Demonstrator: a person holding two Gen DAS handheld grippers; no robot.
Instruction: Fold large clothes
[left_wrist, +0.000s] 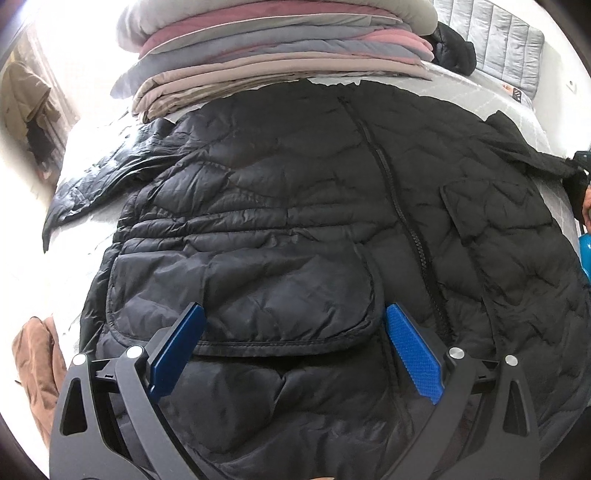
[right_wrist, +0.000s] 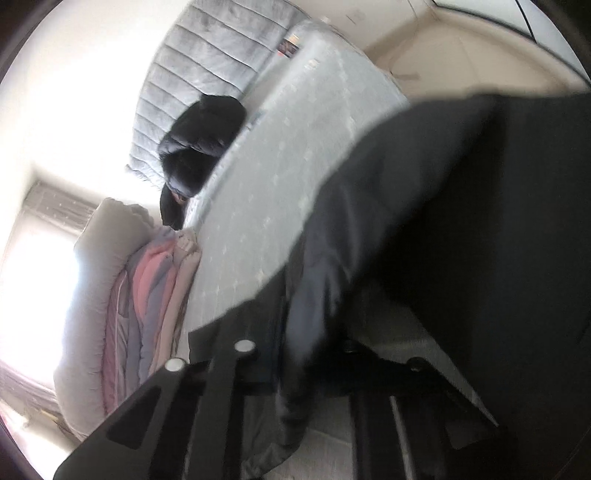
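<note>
A black jacket (left_wrist: 295, 206) lies spread on the bed (left_wrist: 517, 107). The left gripper (left_wrist: 293, 317) hovers over its pocket, fingers wide — the right gripper (right_wrist: 310, 354) has its fingers clamped on jacket fabric.

Black gripper frames, blue pads

The left gripper (left_wrist: 293, 325) has ridged blue fingers (left_wrist: 413, 354) on black arms with silver pins.

Right tongs' (right_wrist: 306, 373) tips hidden in blurred black jacket (right_wrist: 461, 221) fabric
</note>
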